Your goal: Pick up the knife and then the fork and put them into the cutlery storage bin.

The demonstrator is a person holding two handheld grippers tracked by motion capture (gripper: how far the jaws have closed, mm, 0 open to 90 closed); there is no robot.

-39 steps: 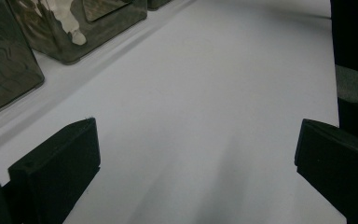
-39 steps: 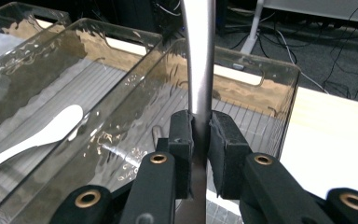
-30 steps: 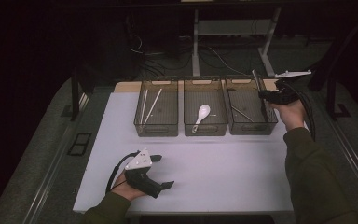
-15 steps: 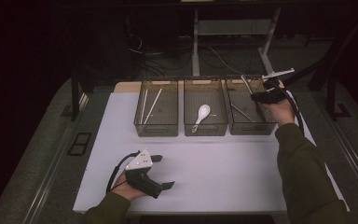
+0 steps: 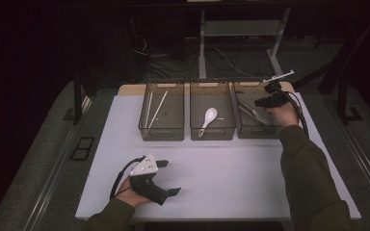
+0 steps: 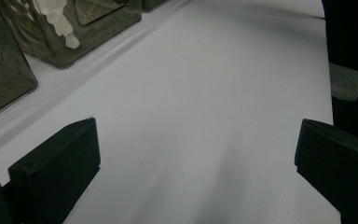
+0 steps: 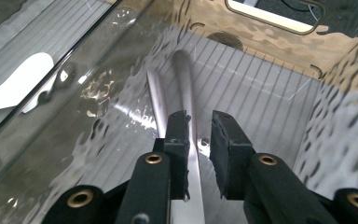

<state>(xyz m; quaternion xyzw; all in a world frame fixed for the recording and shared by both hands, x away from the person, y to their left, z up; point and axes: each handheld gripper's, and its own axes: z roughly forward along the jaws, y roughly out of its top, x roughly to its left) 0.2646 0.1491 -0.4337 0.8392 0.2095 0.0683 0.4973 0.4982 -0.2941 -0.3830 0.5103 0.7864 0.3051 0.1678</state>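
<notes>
Right gripper [image 7: 199, 130] inside right bin [image 5: 260, 132], jaws narrowly parted, empty; metal utensil [image 7: 186, 93] lengthwise directly below, running ahead.

Dim room w/ lit white table [image 5: 231, 178]; glare on bin wall [image 7: 98, 88].

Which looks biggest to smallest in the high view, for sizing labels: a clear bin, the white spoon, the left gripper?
1. Clear bin, clearly largest.
2. Left gripper; it sits nearer the camera, so its rank over the spoon is unsure.
3. White spoon.
</notes>
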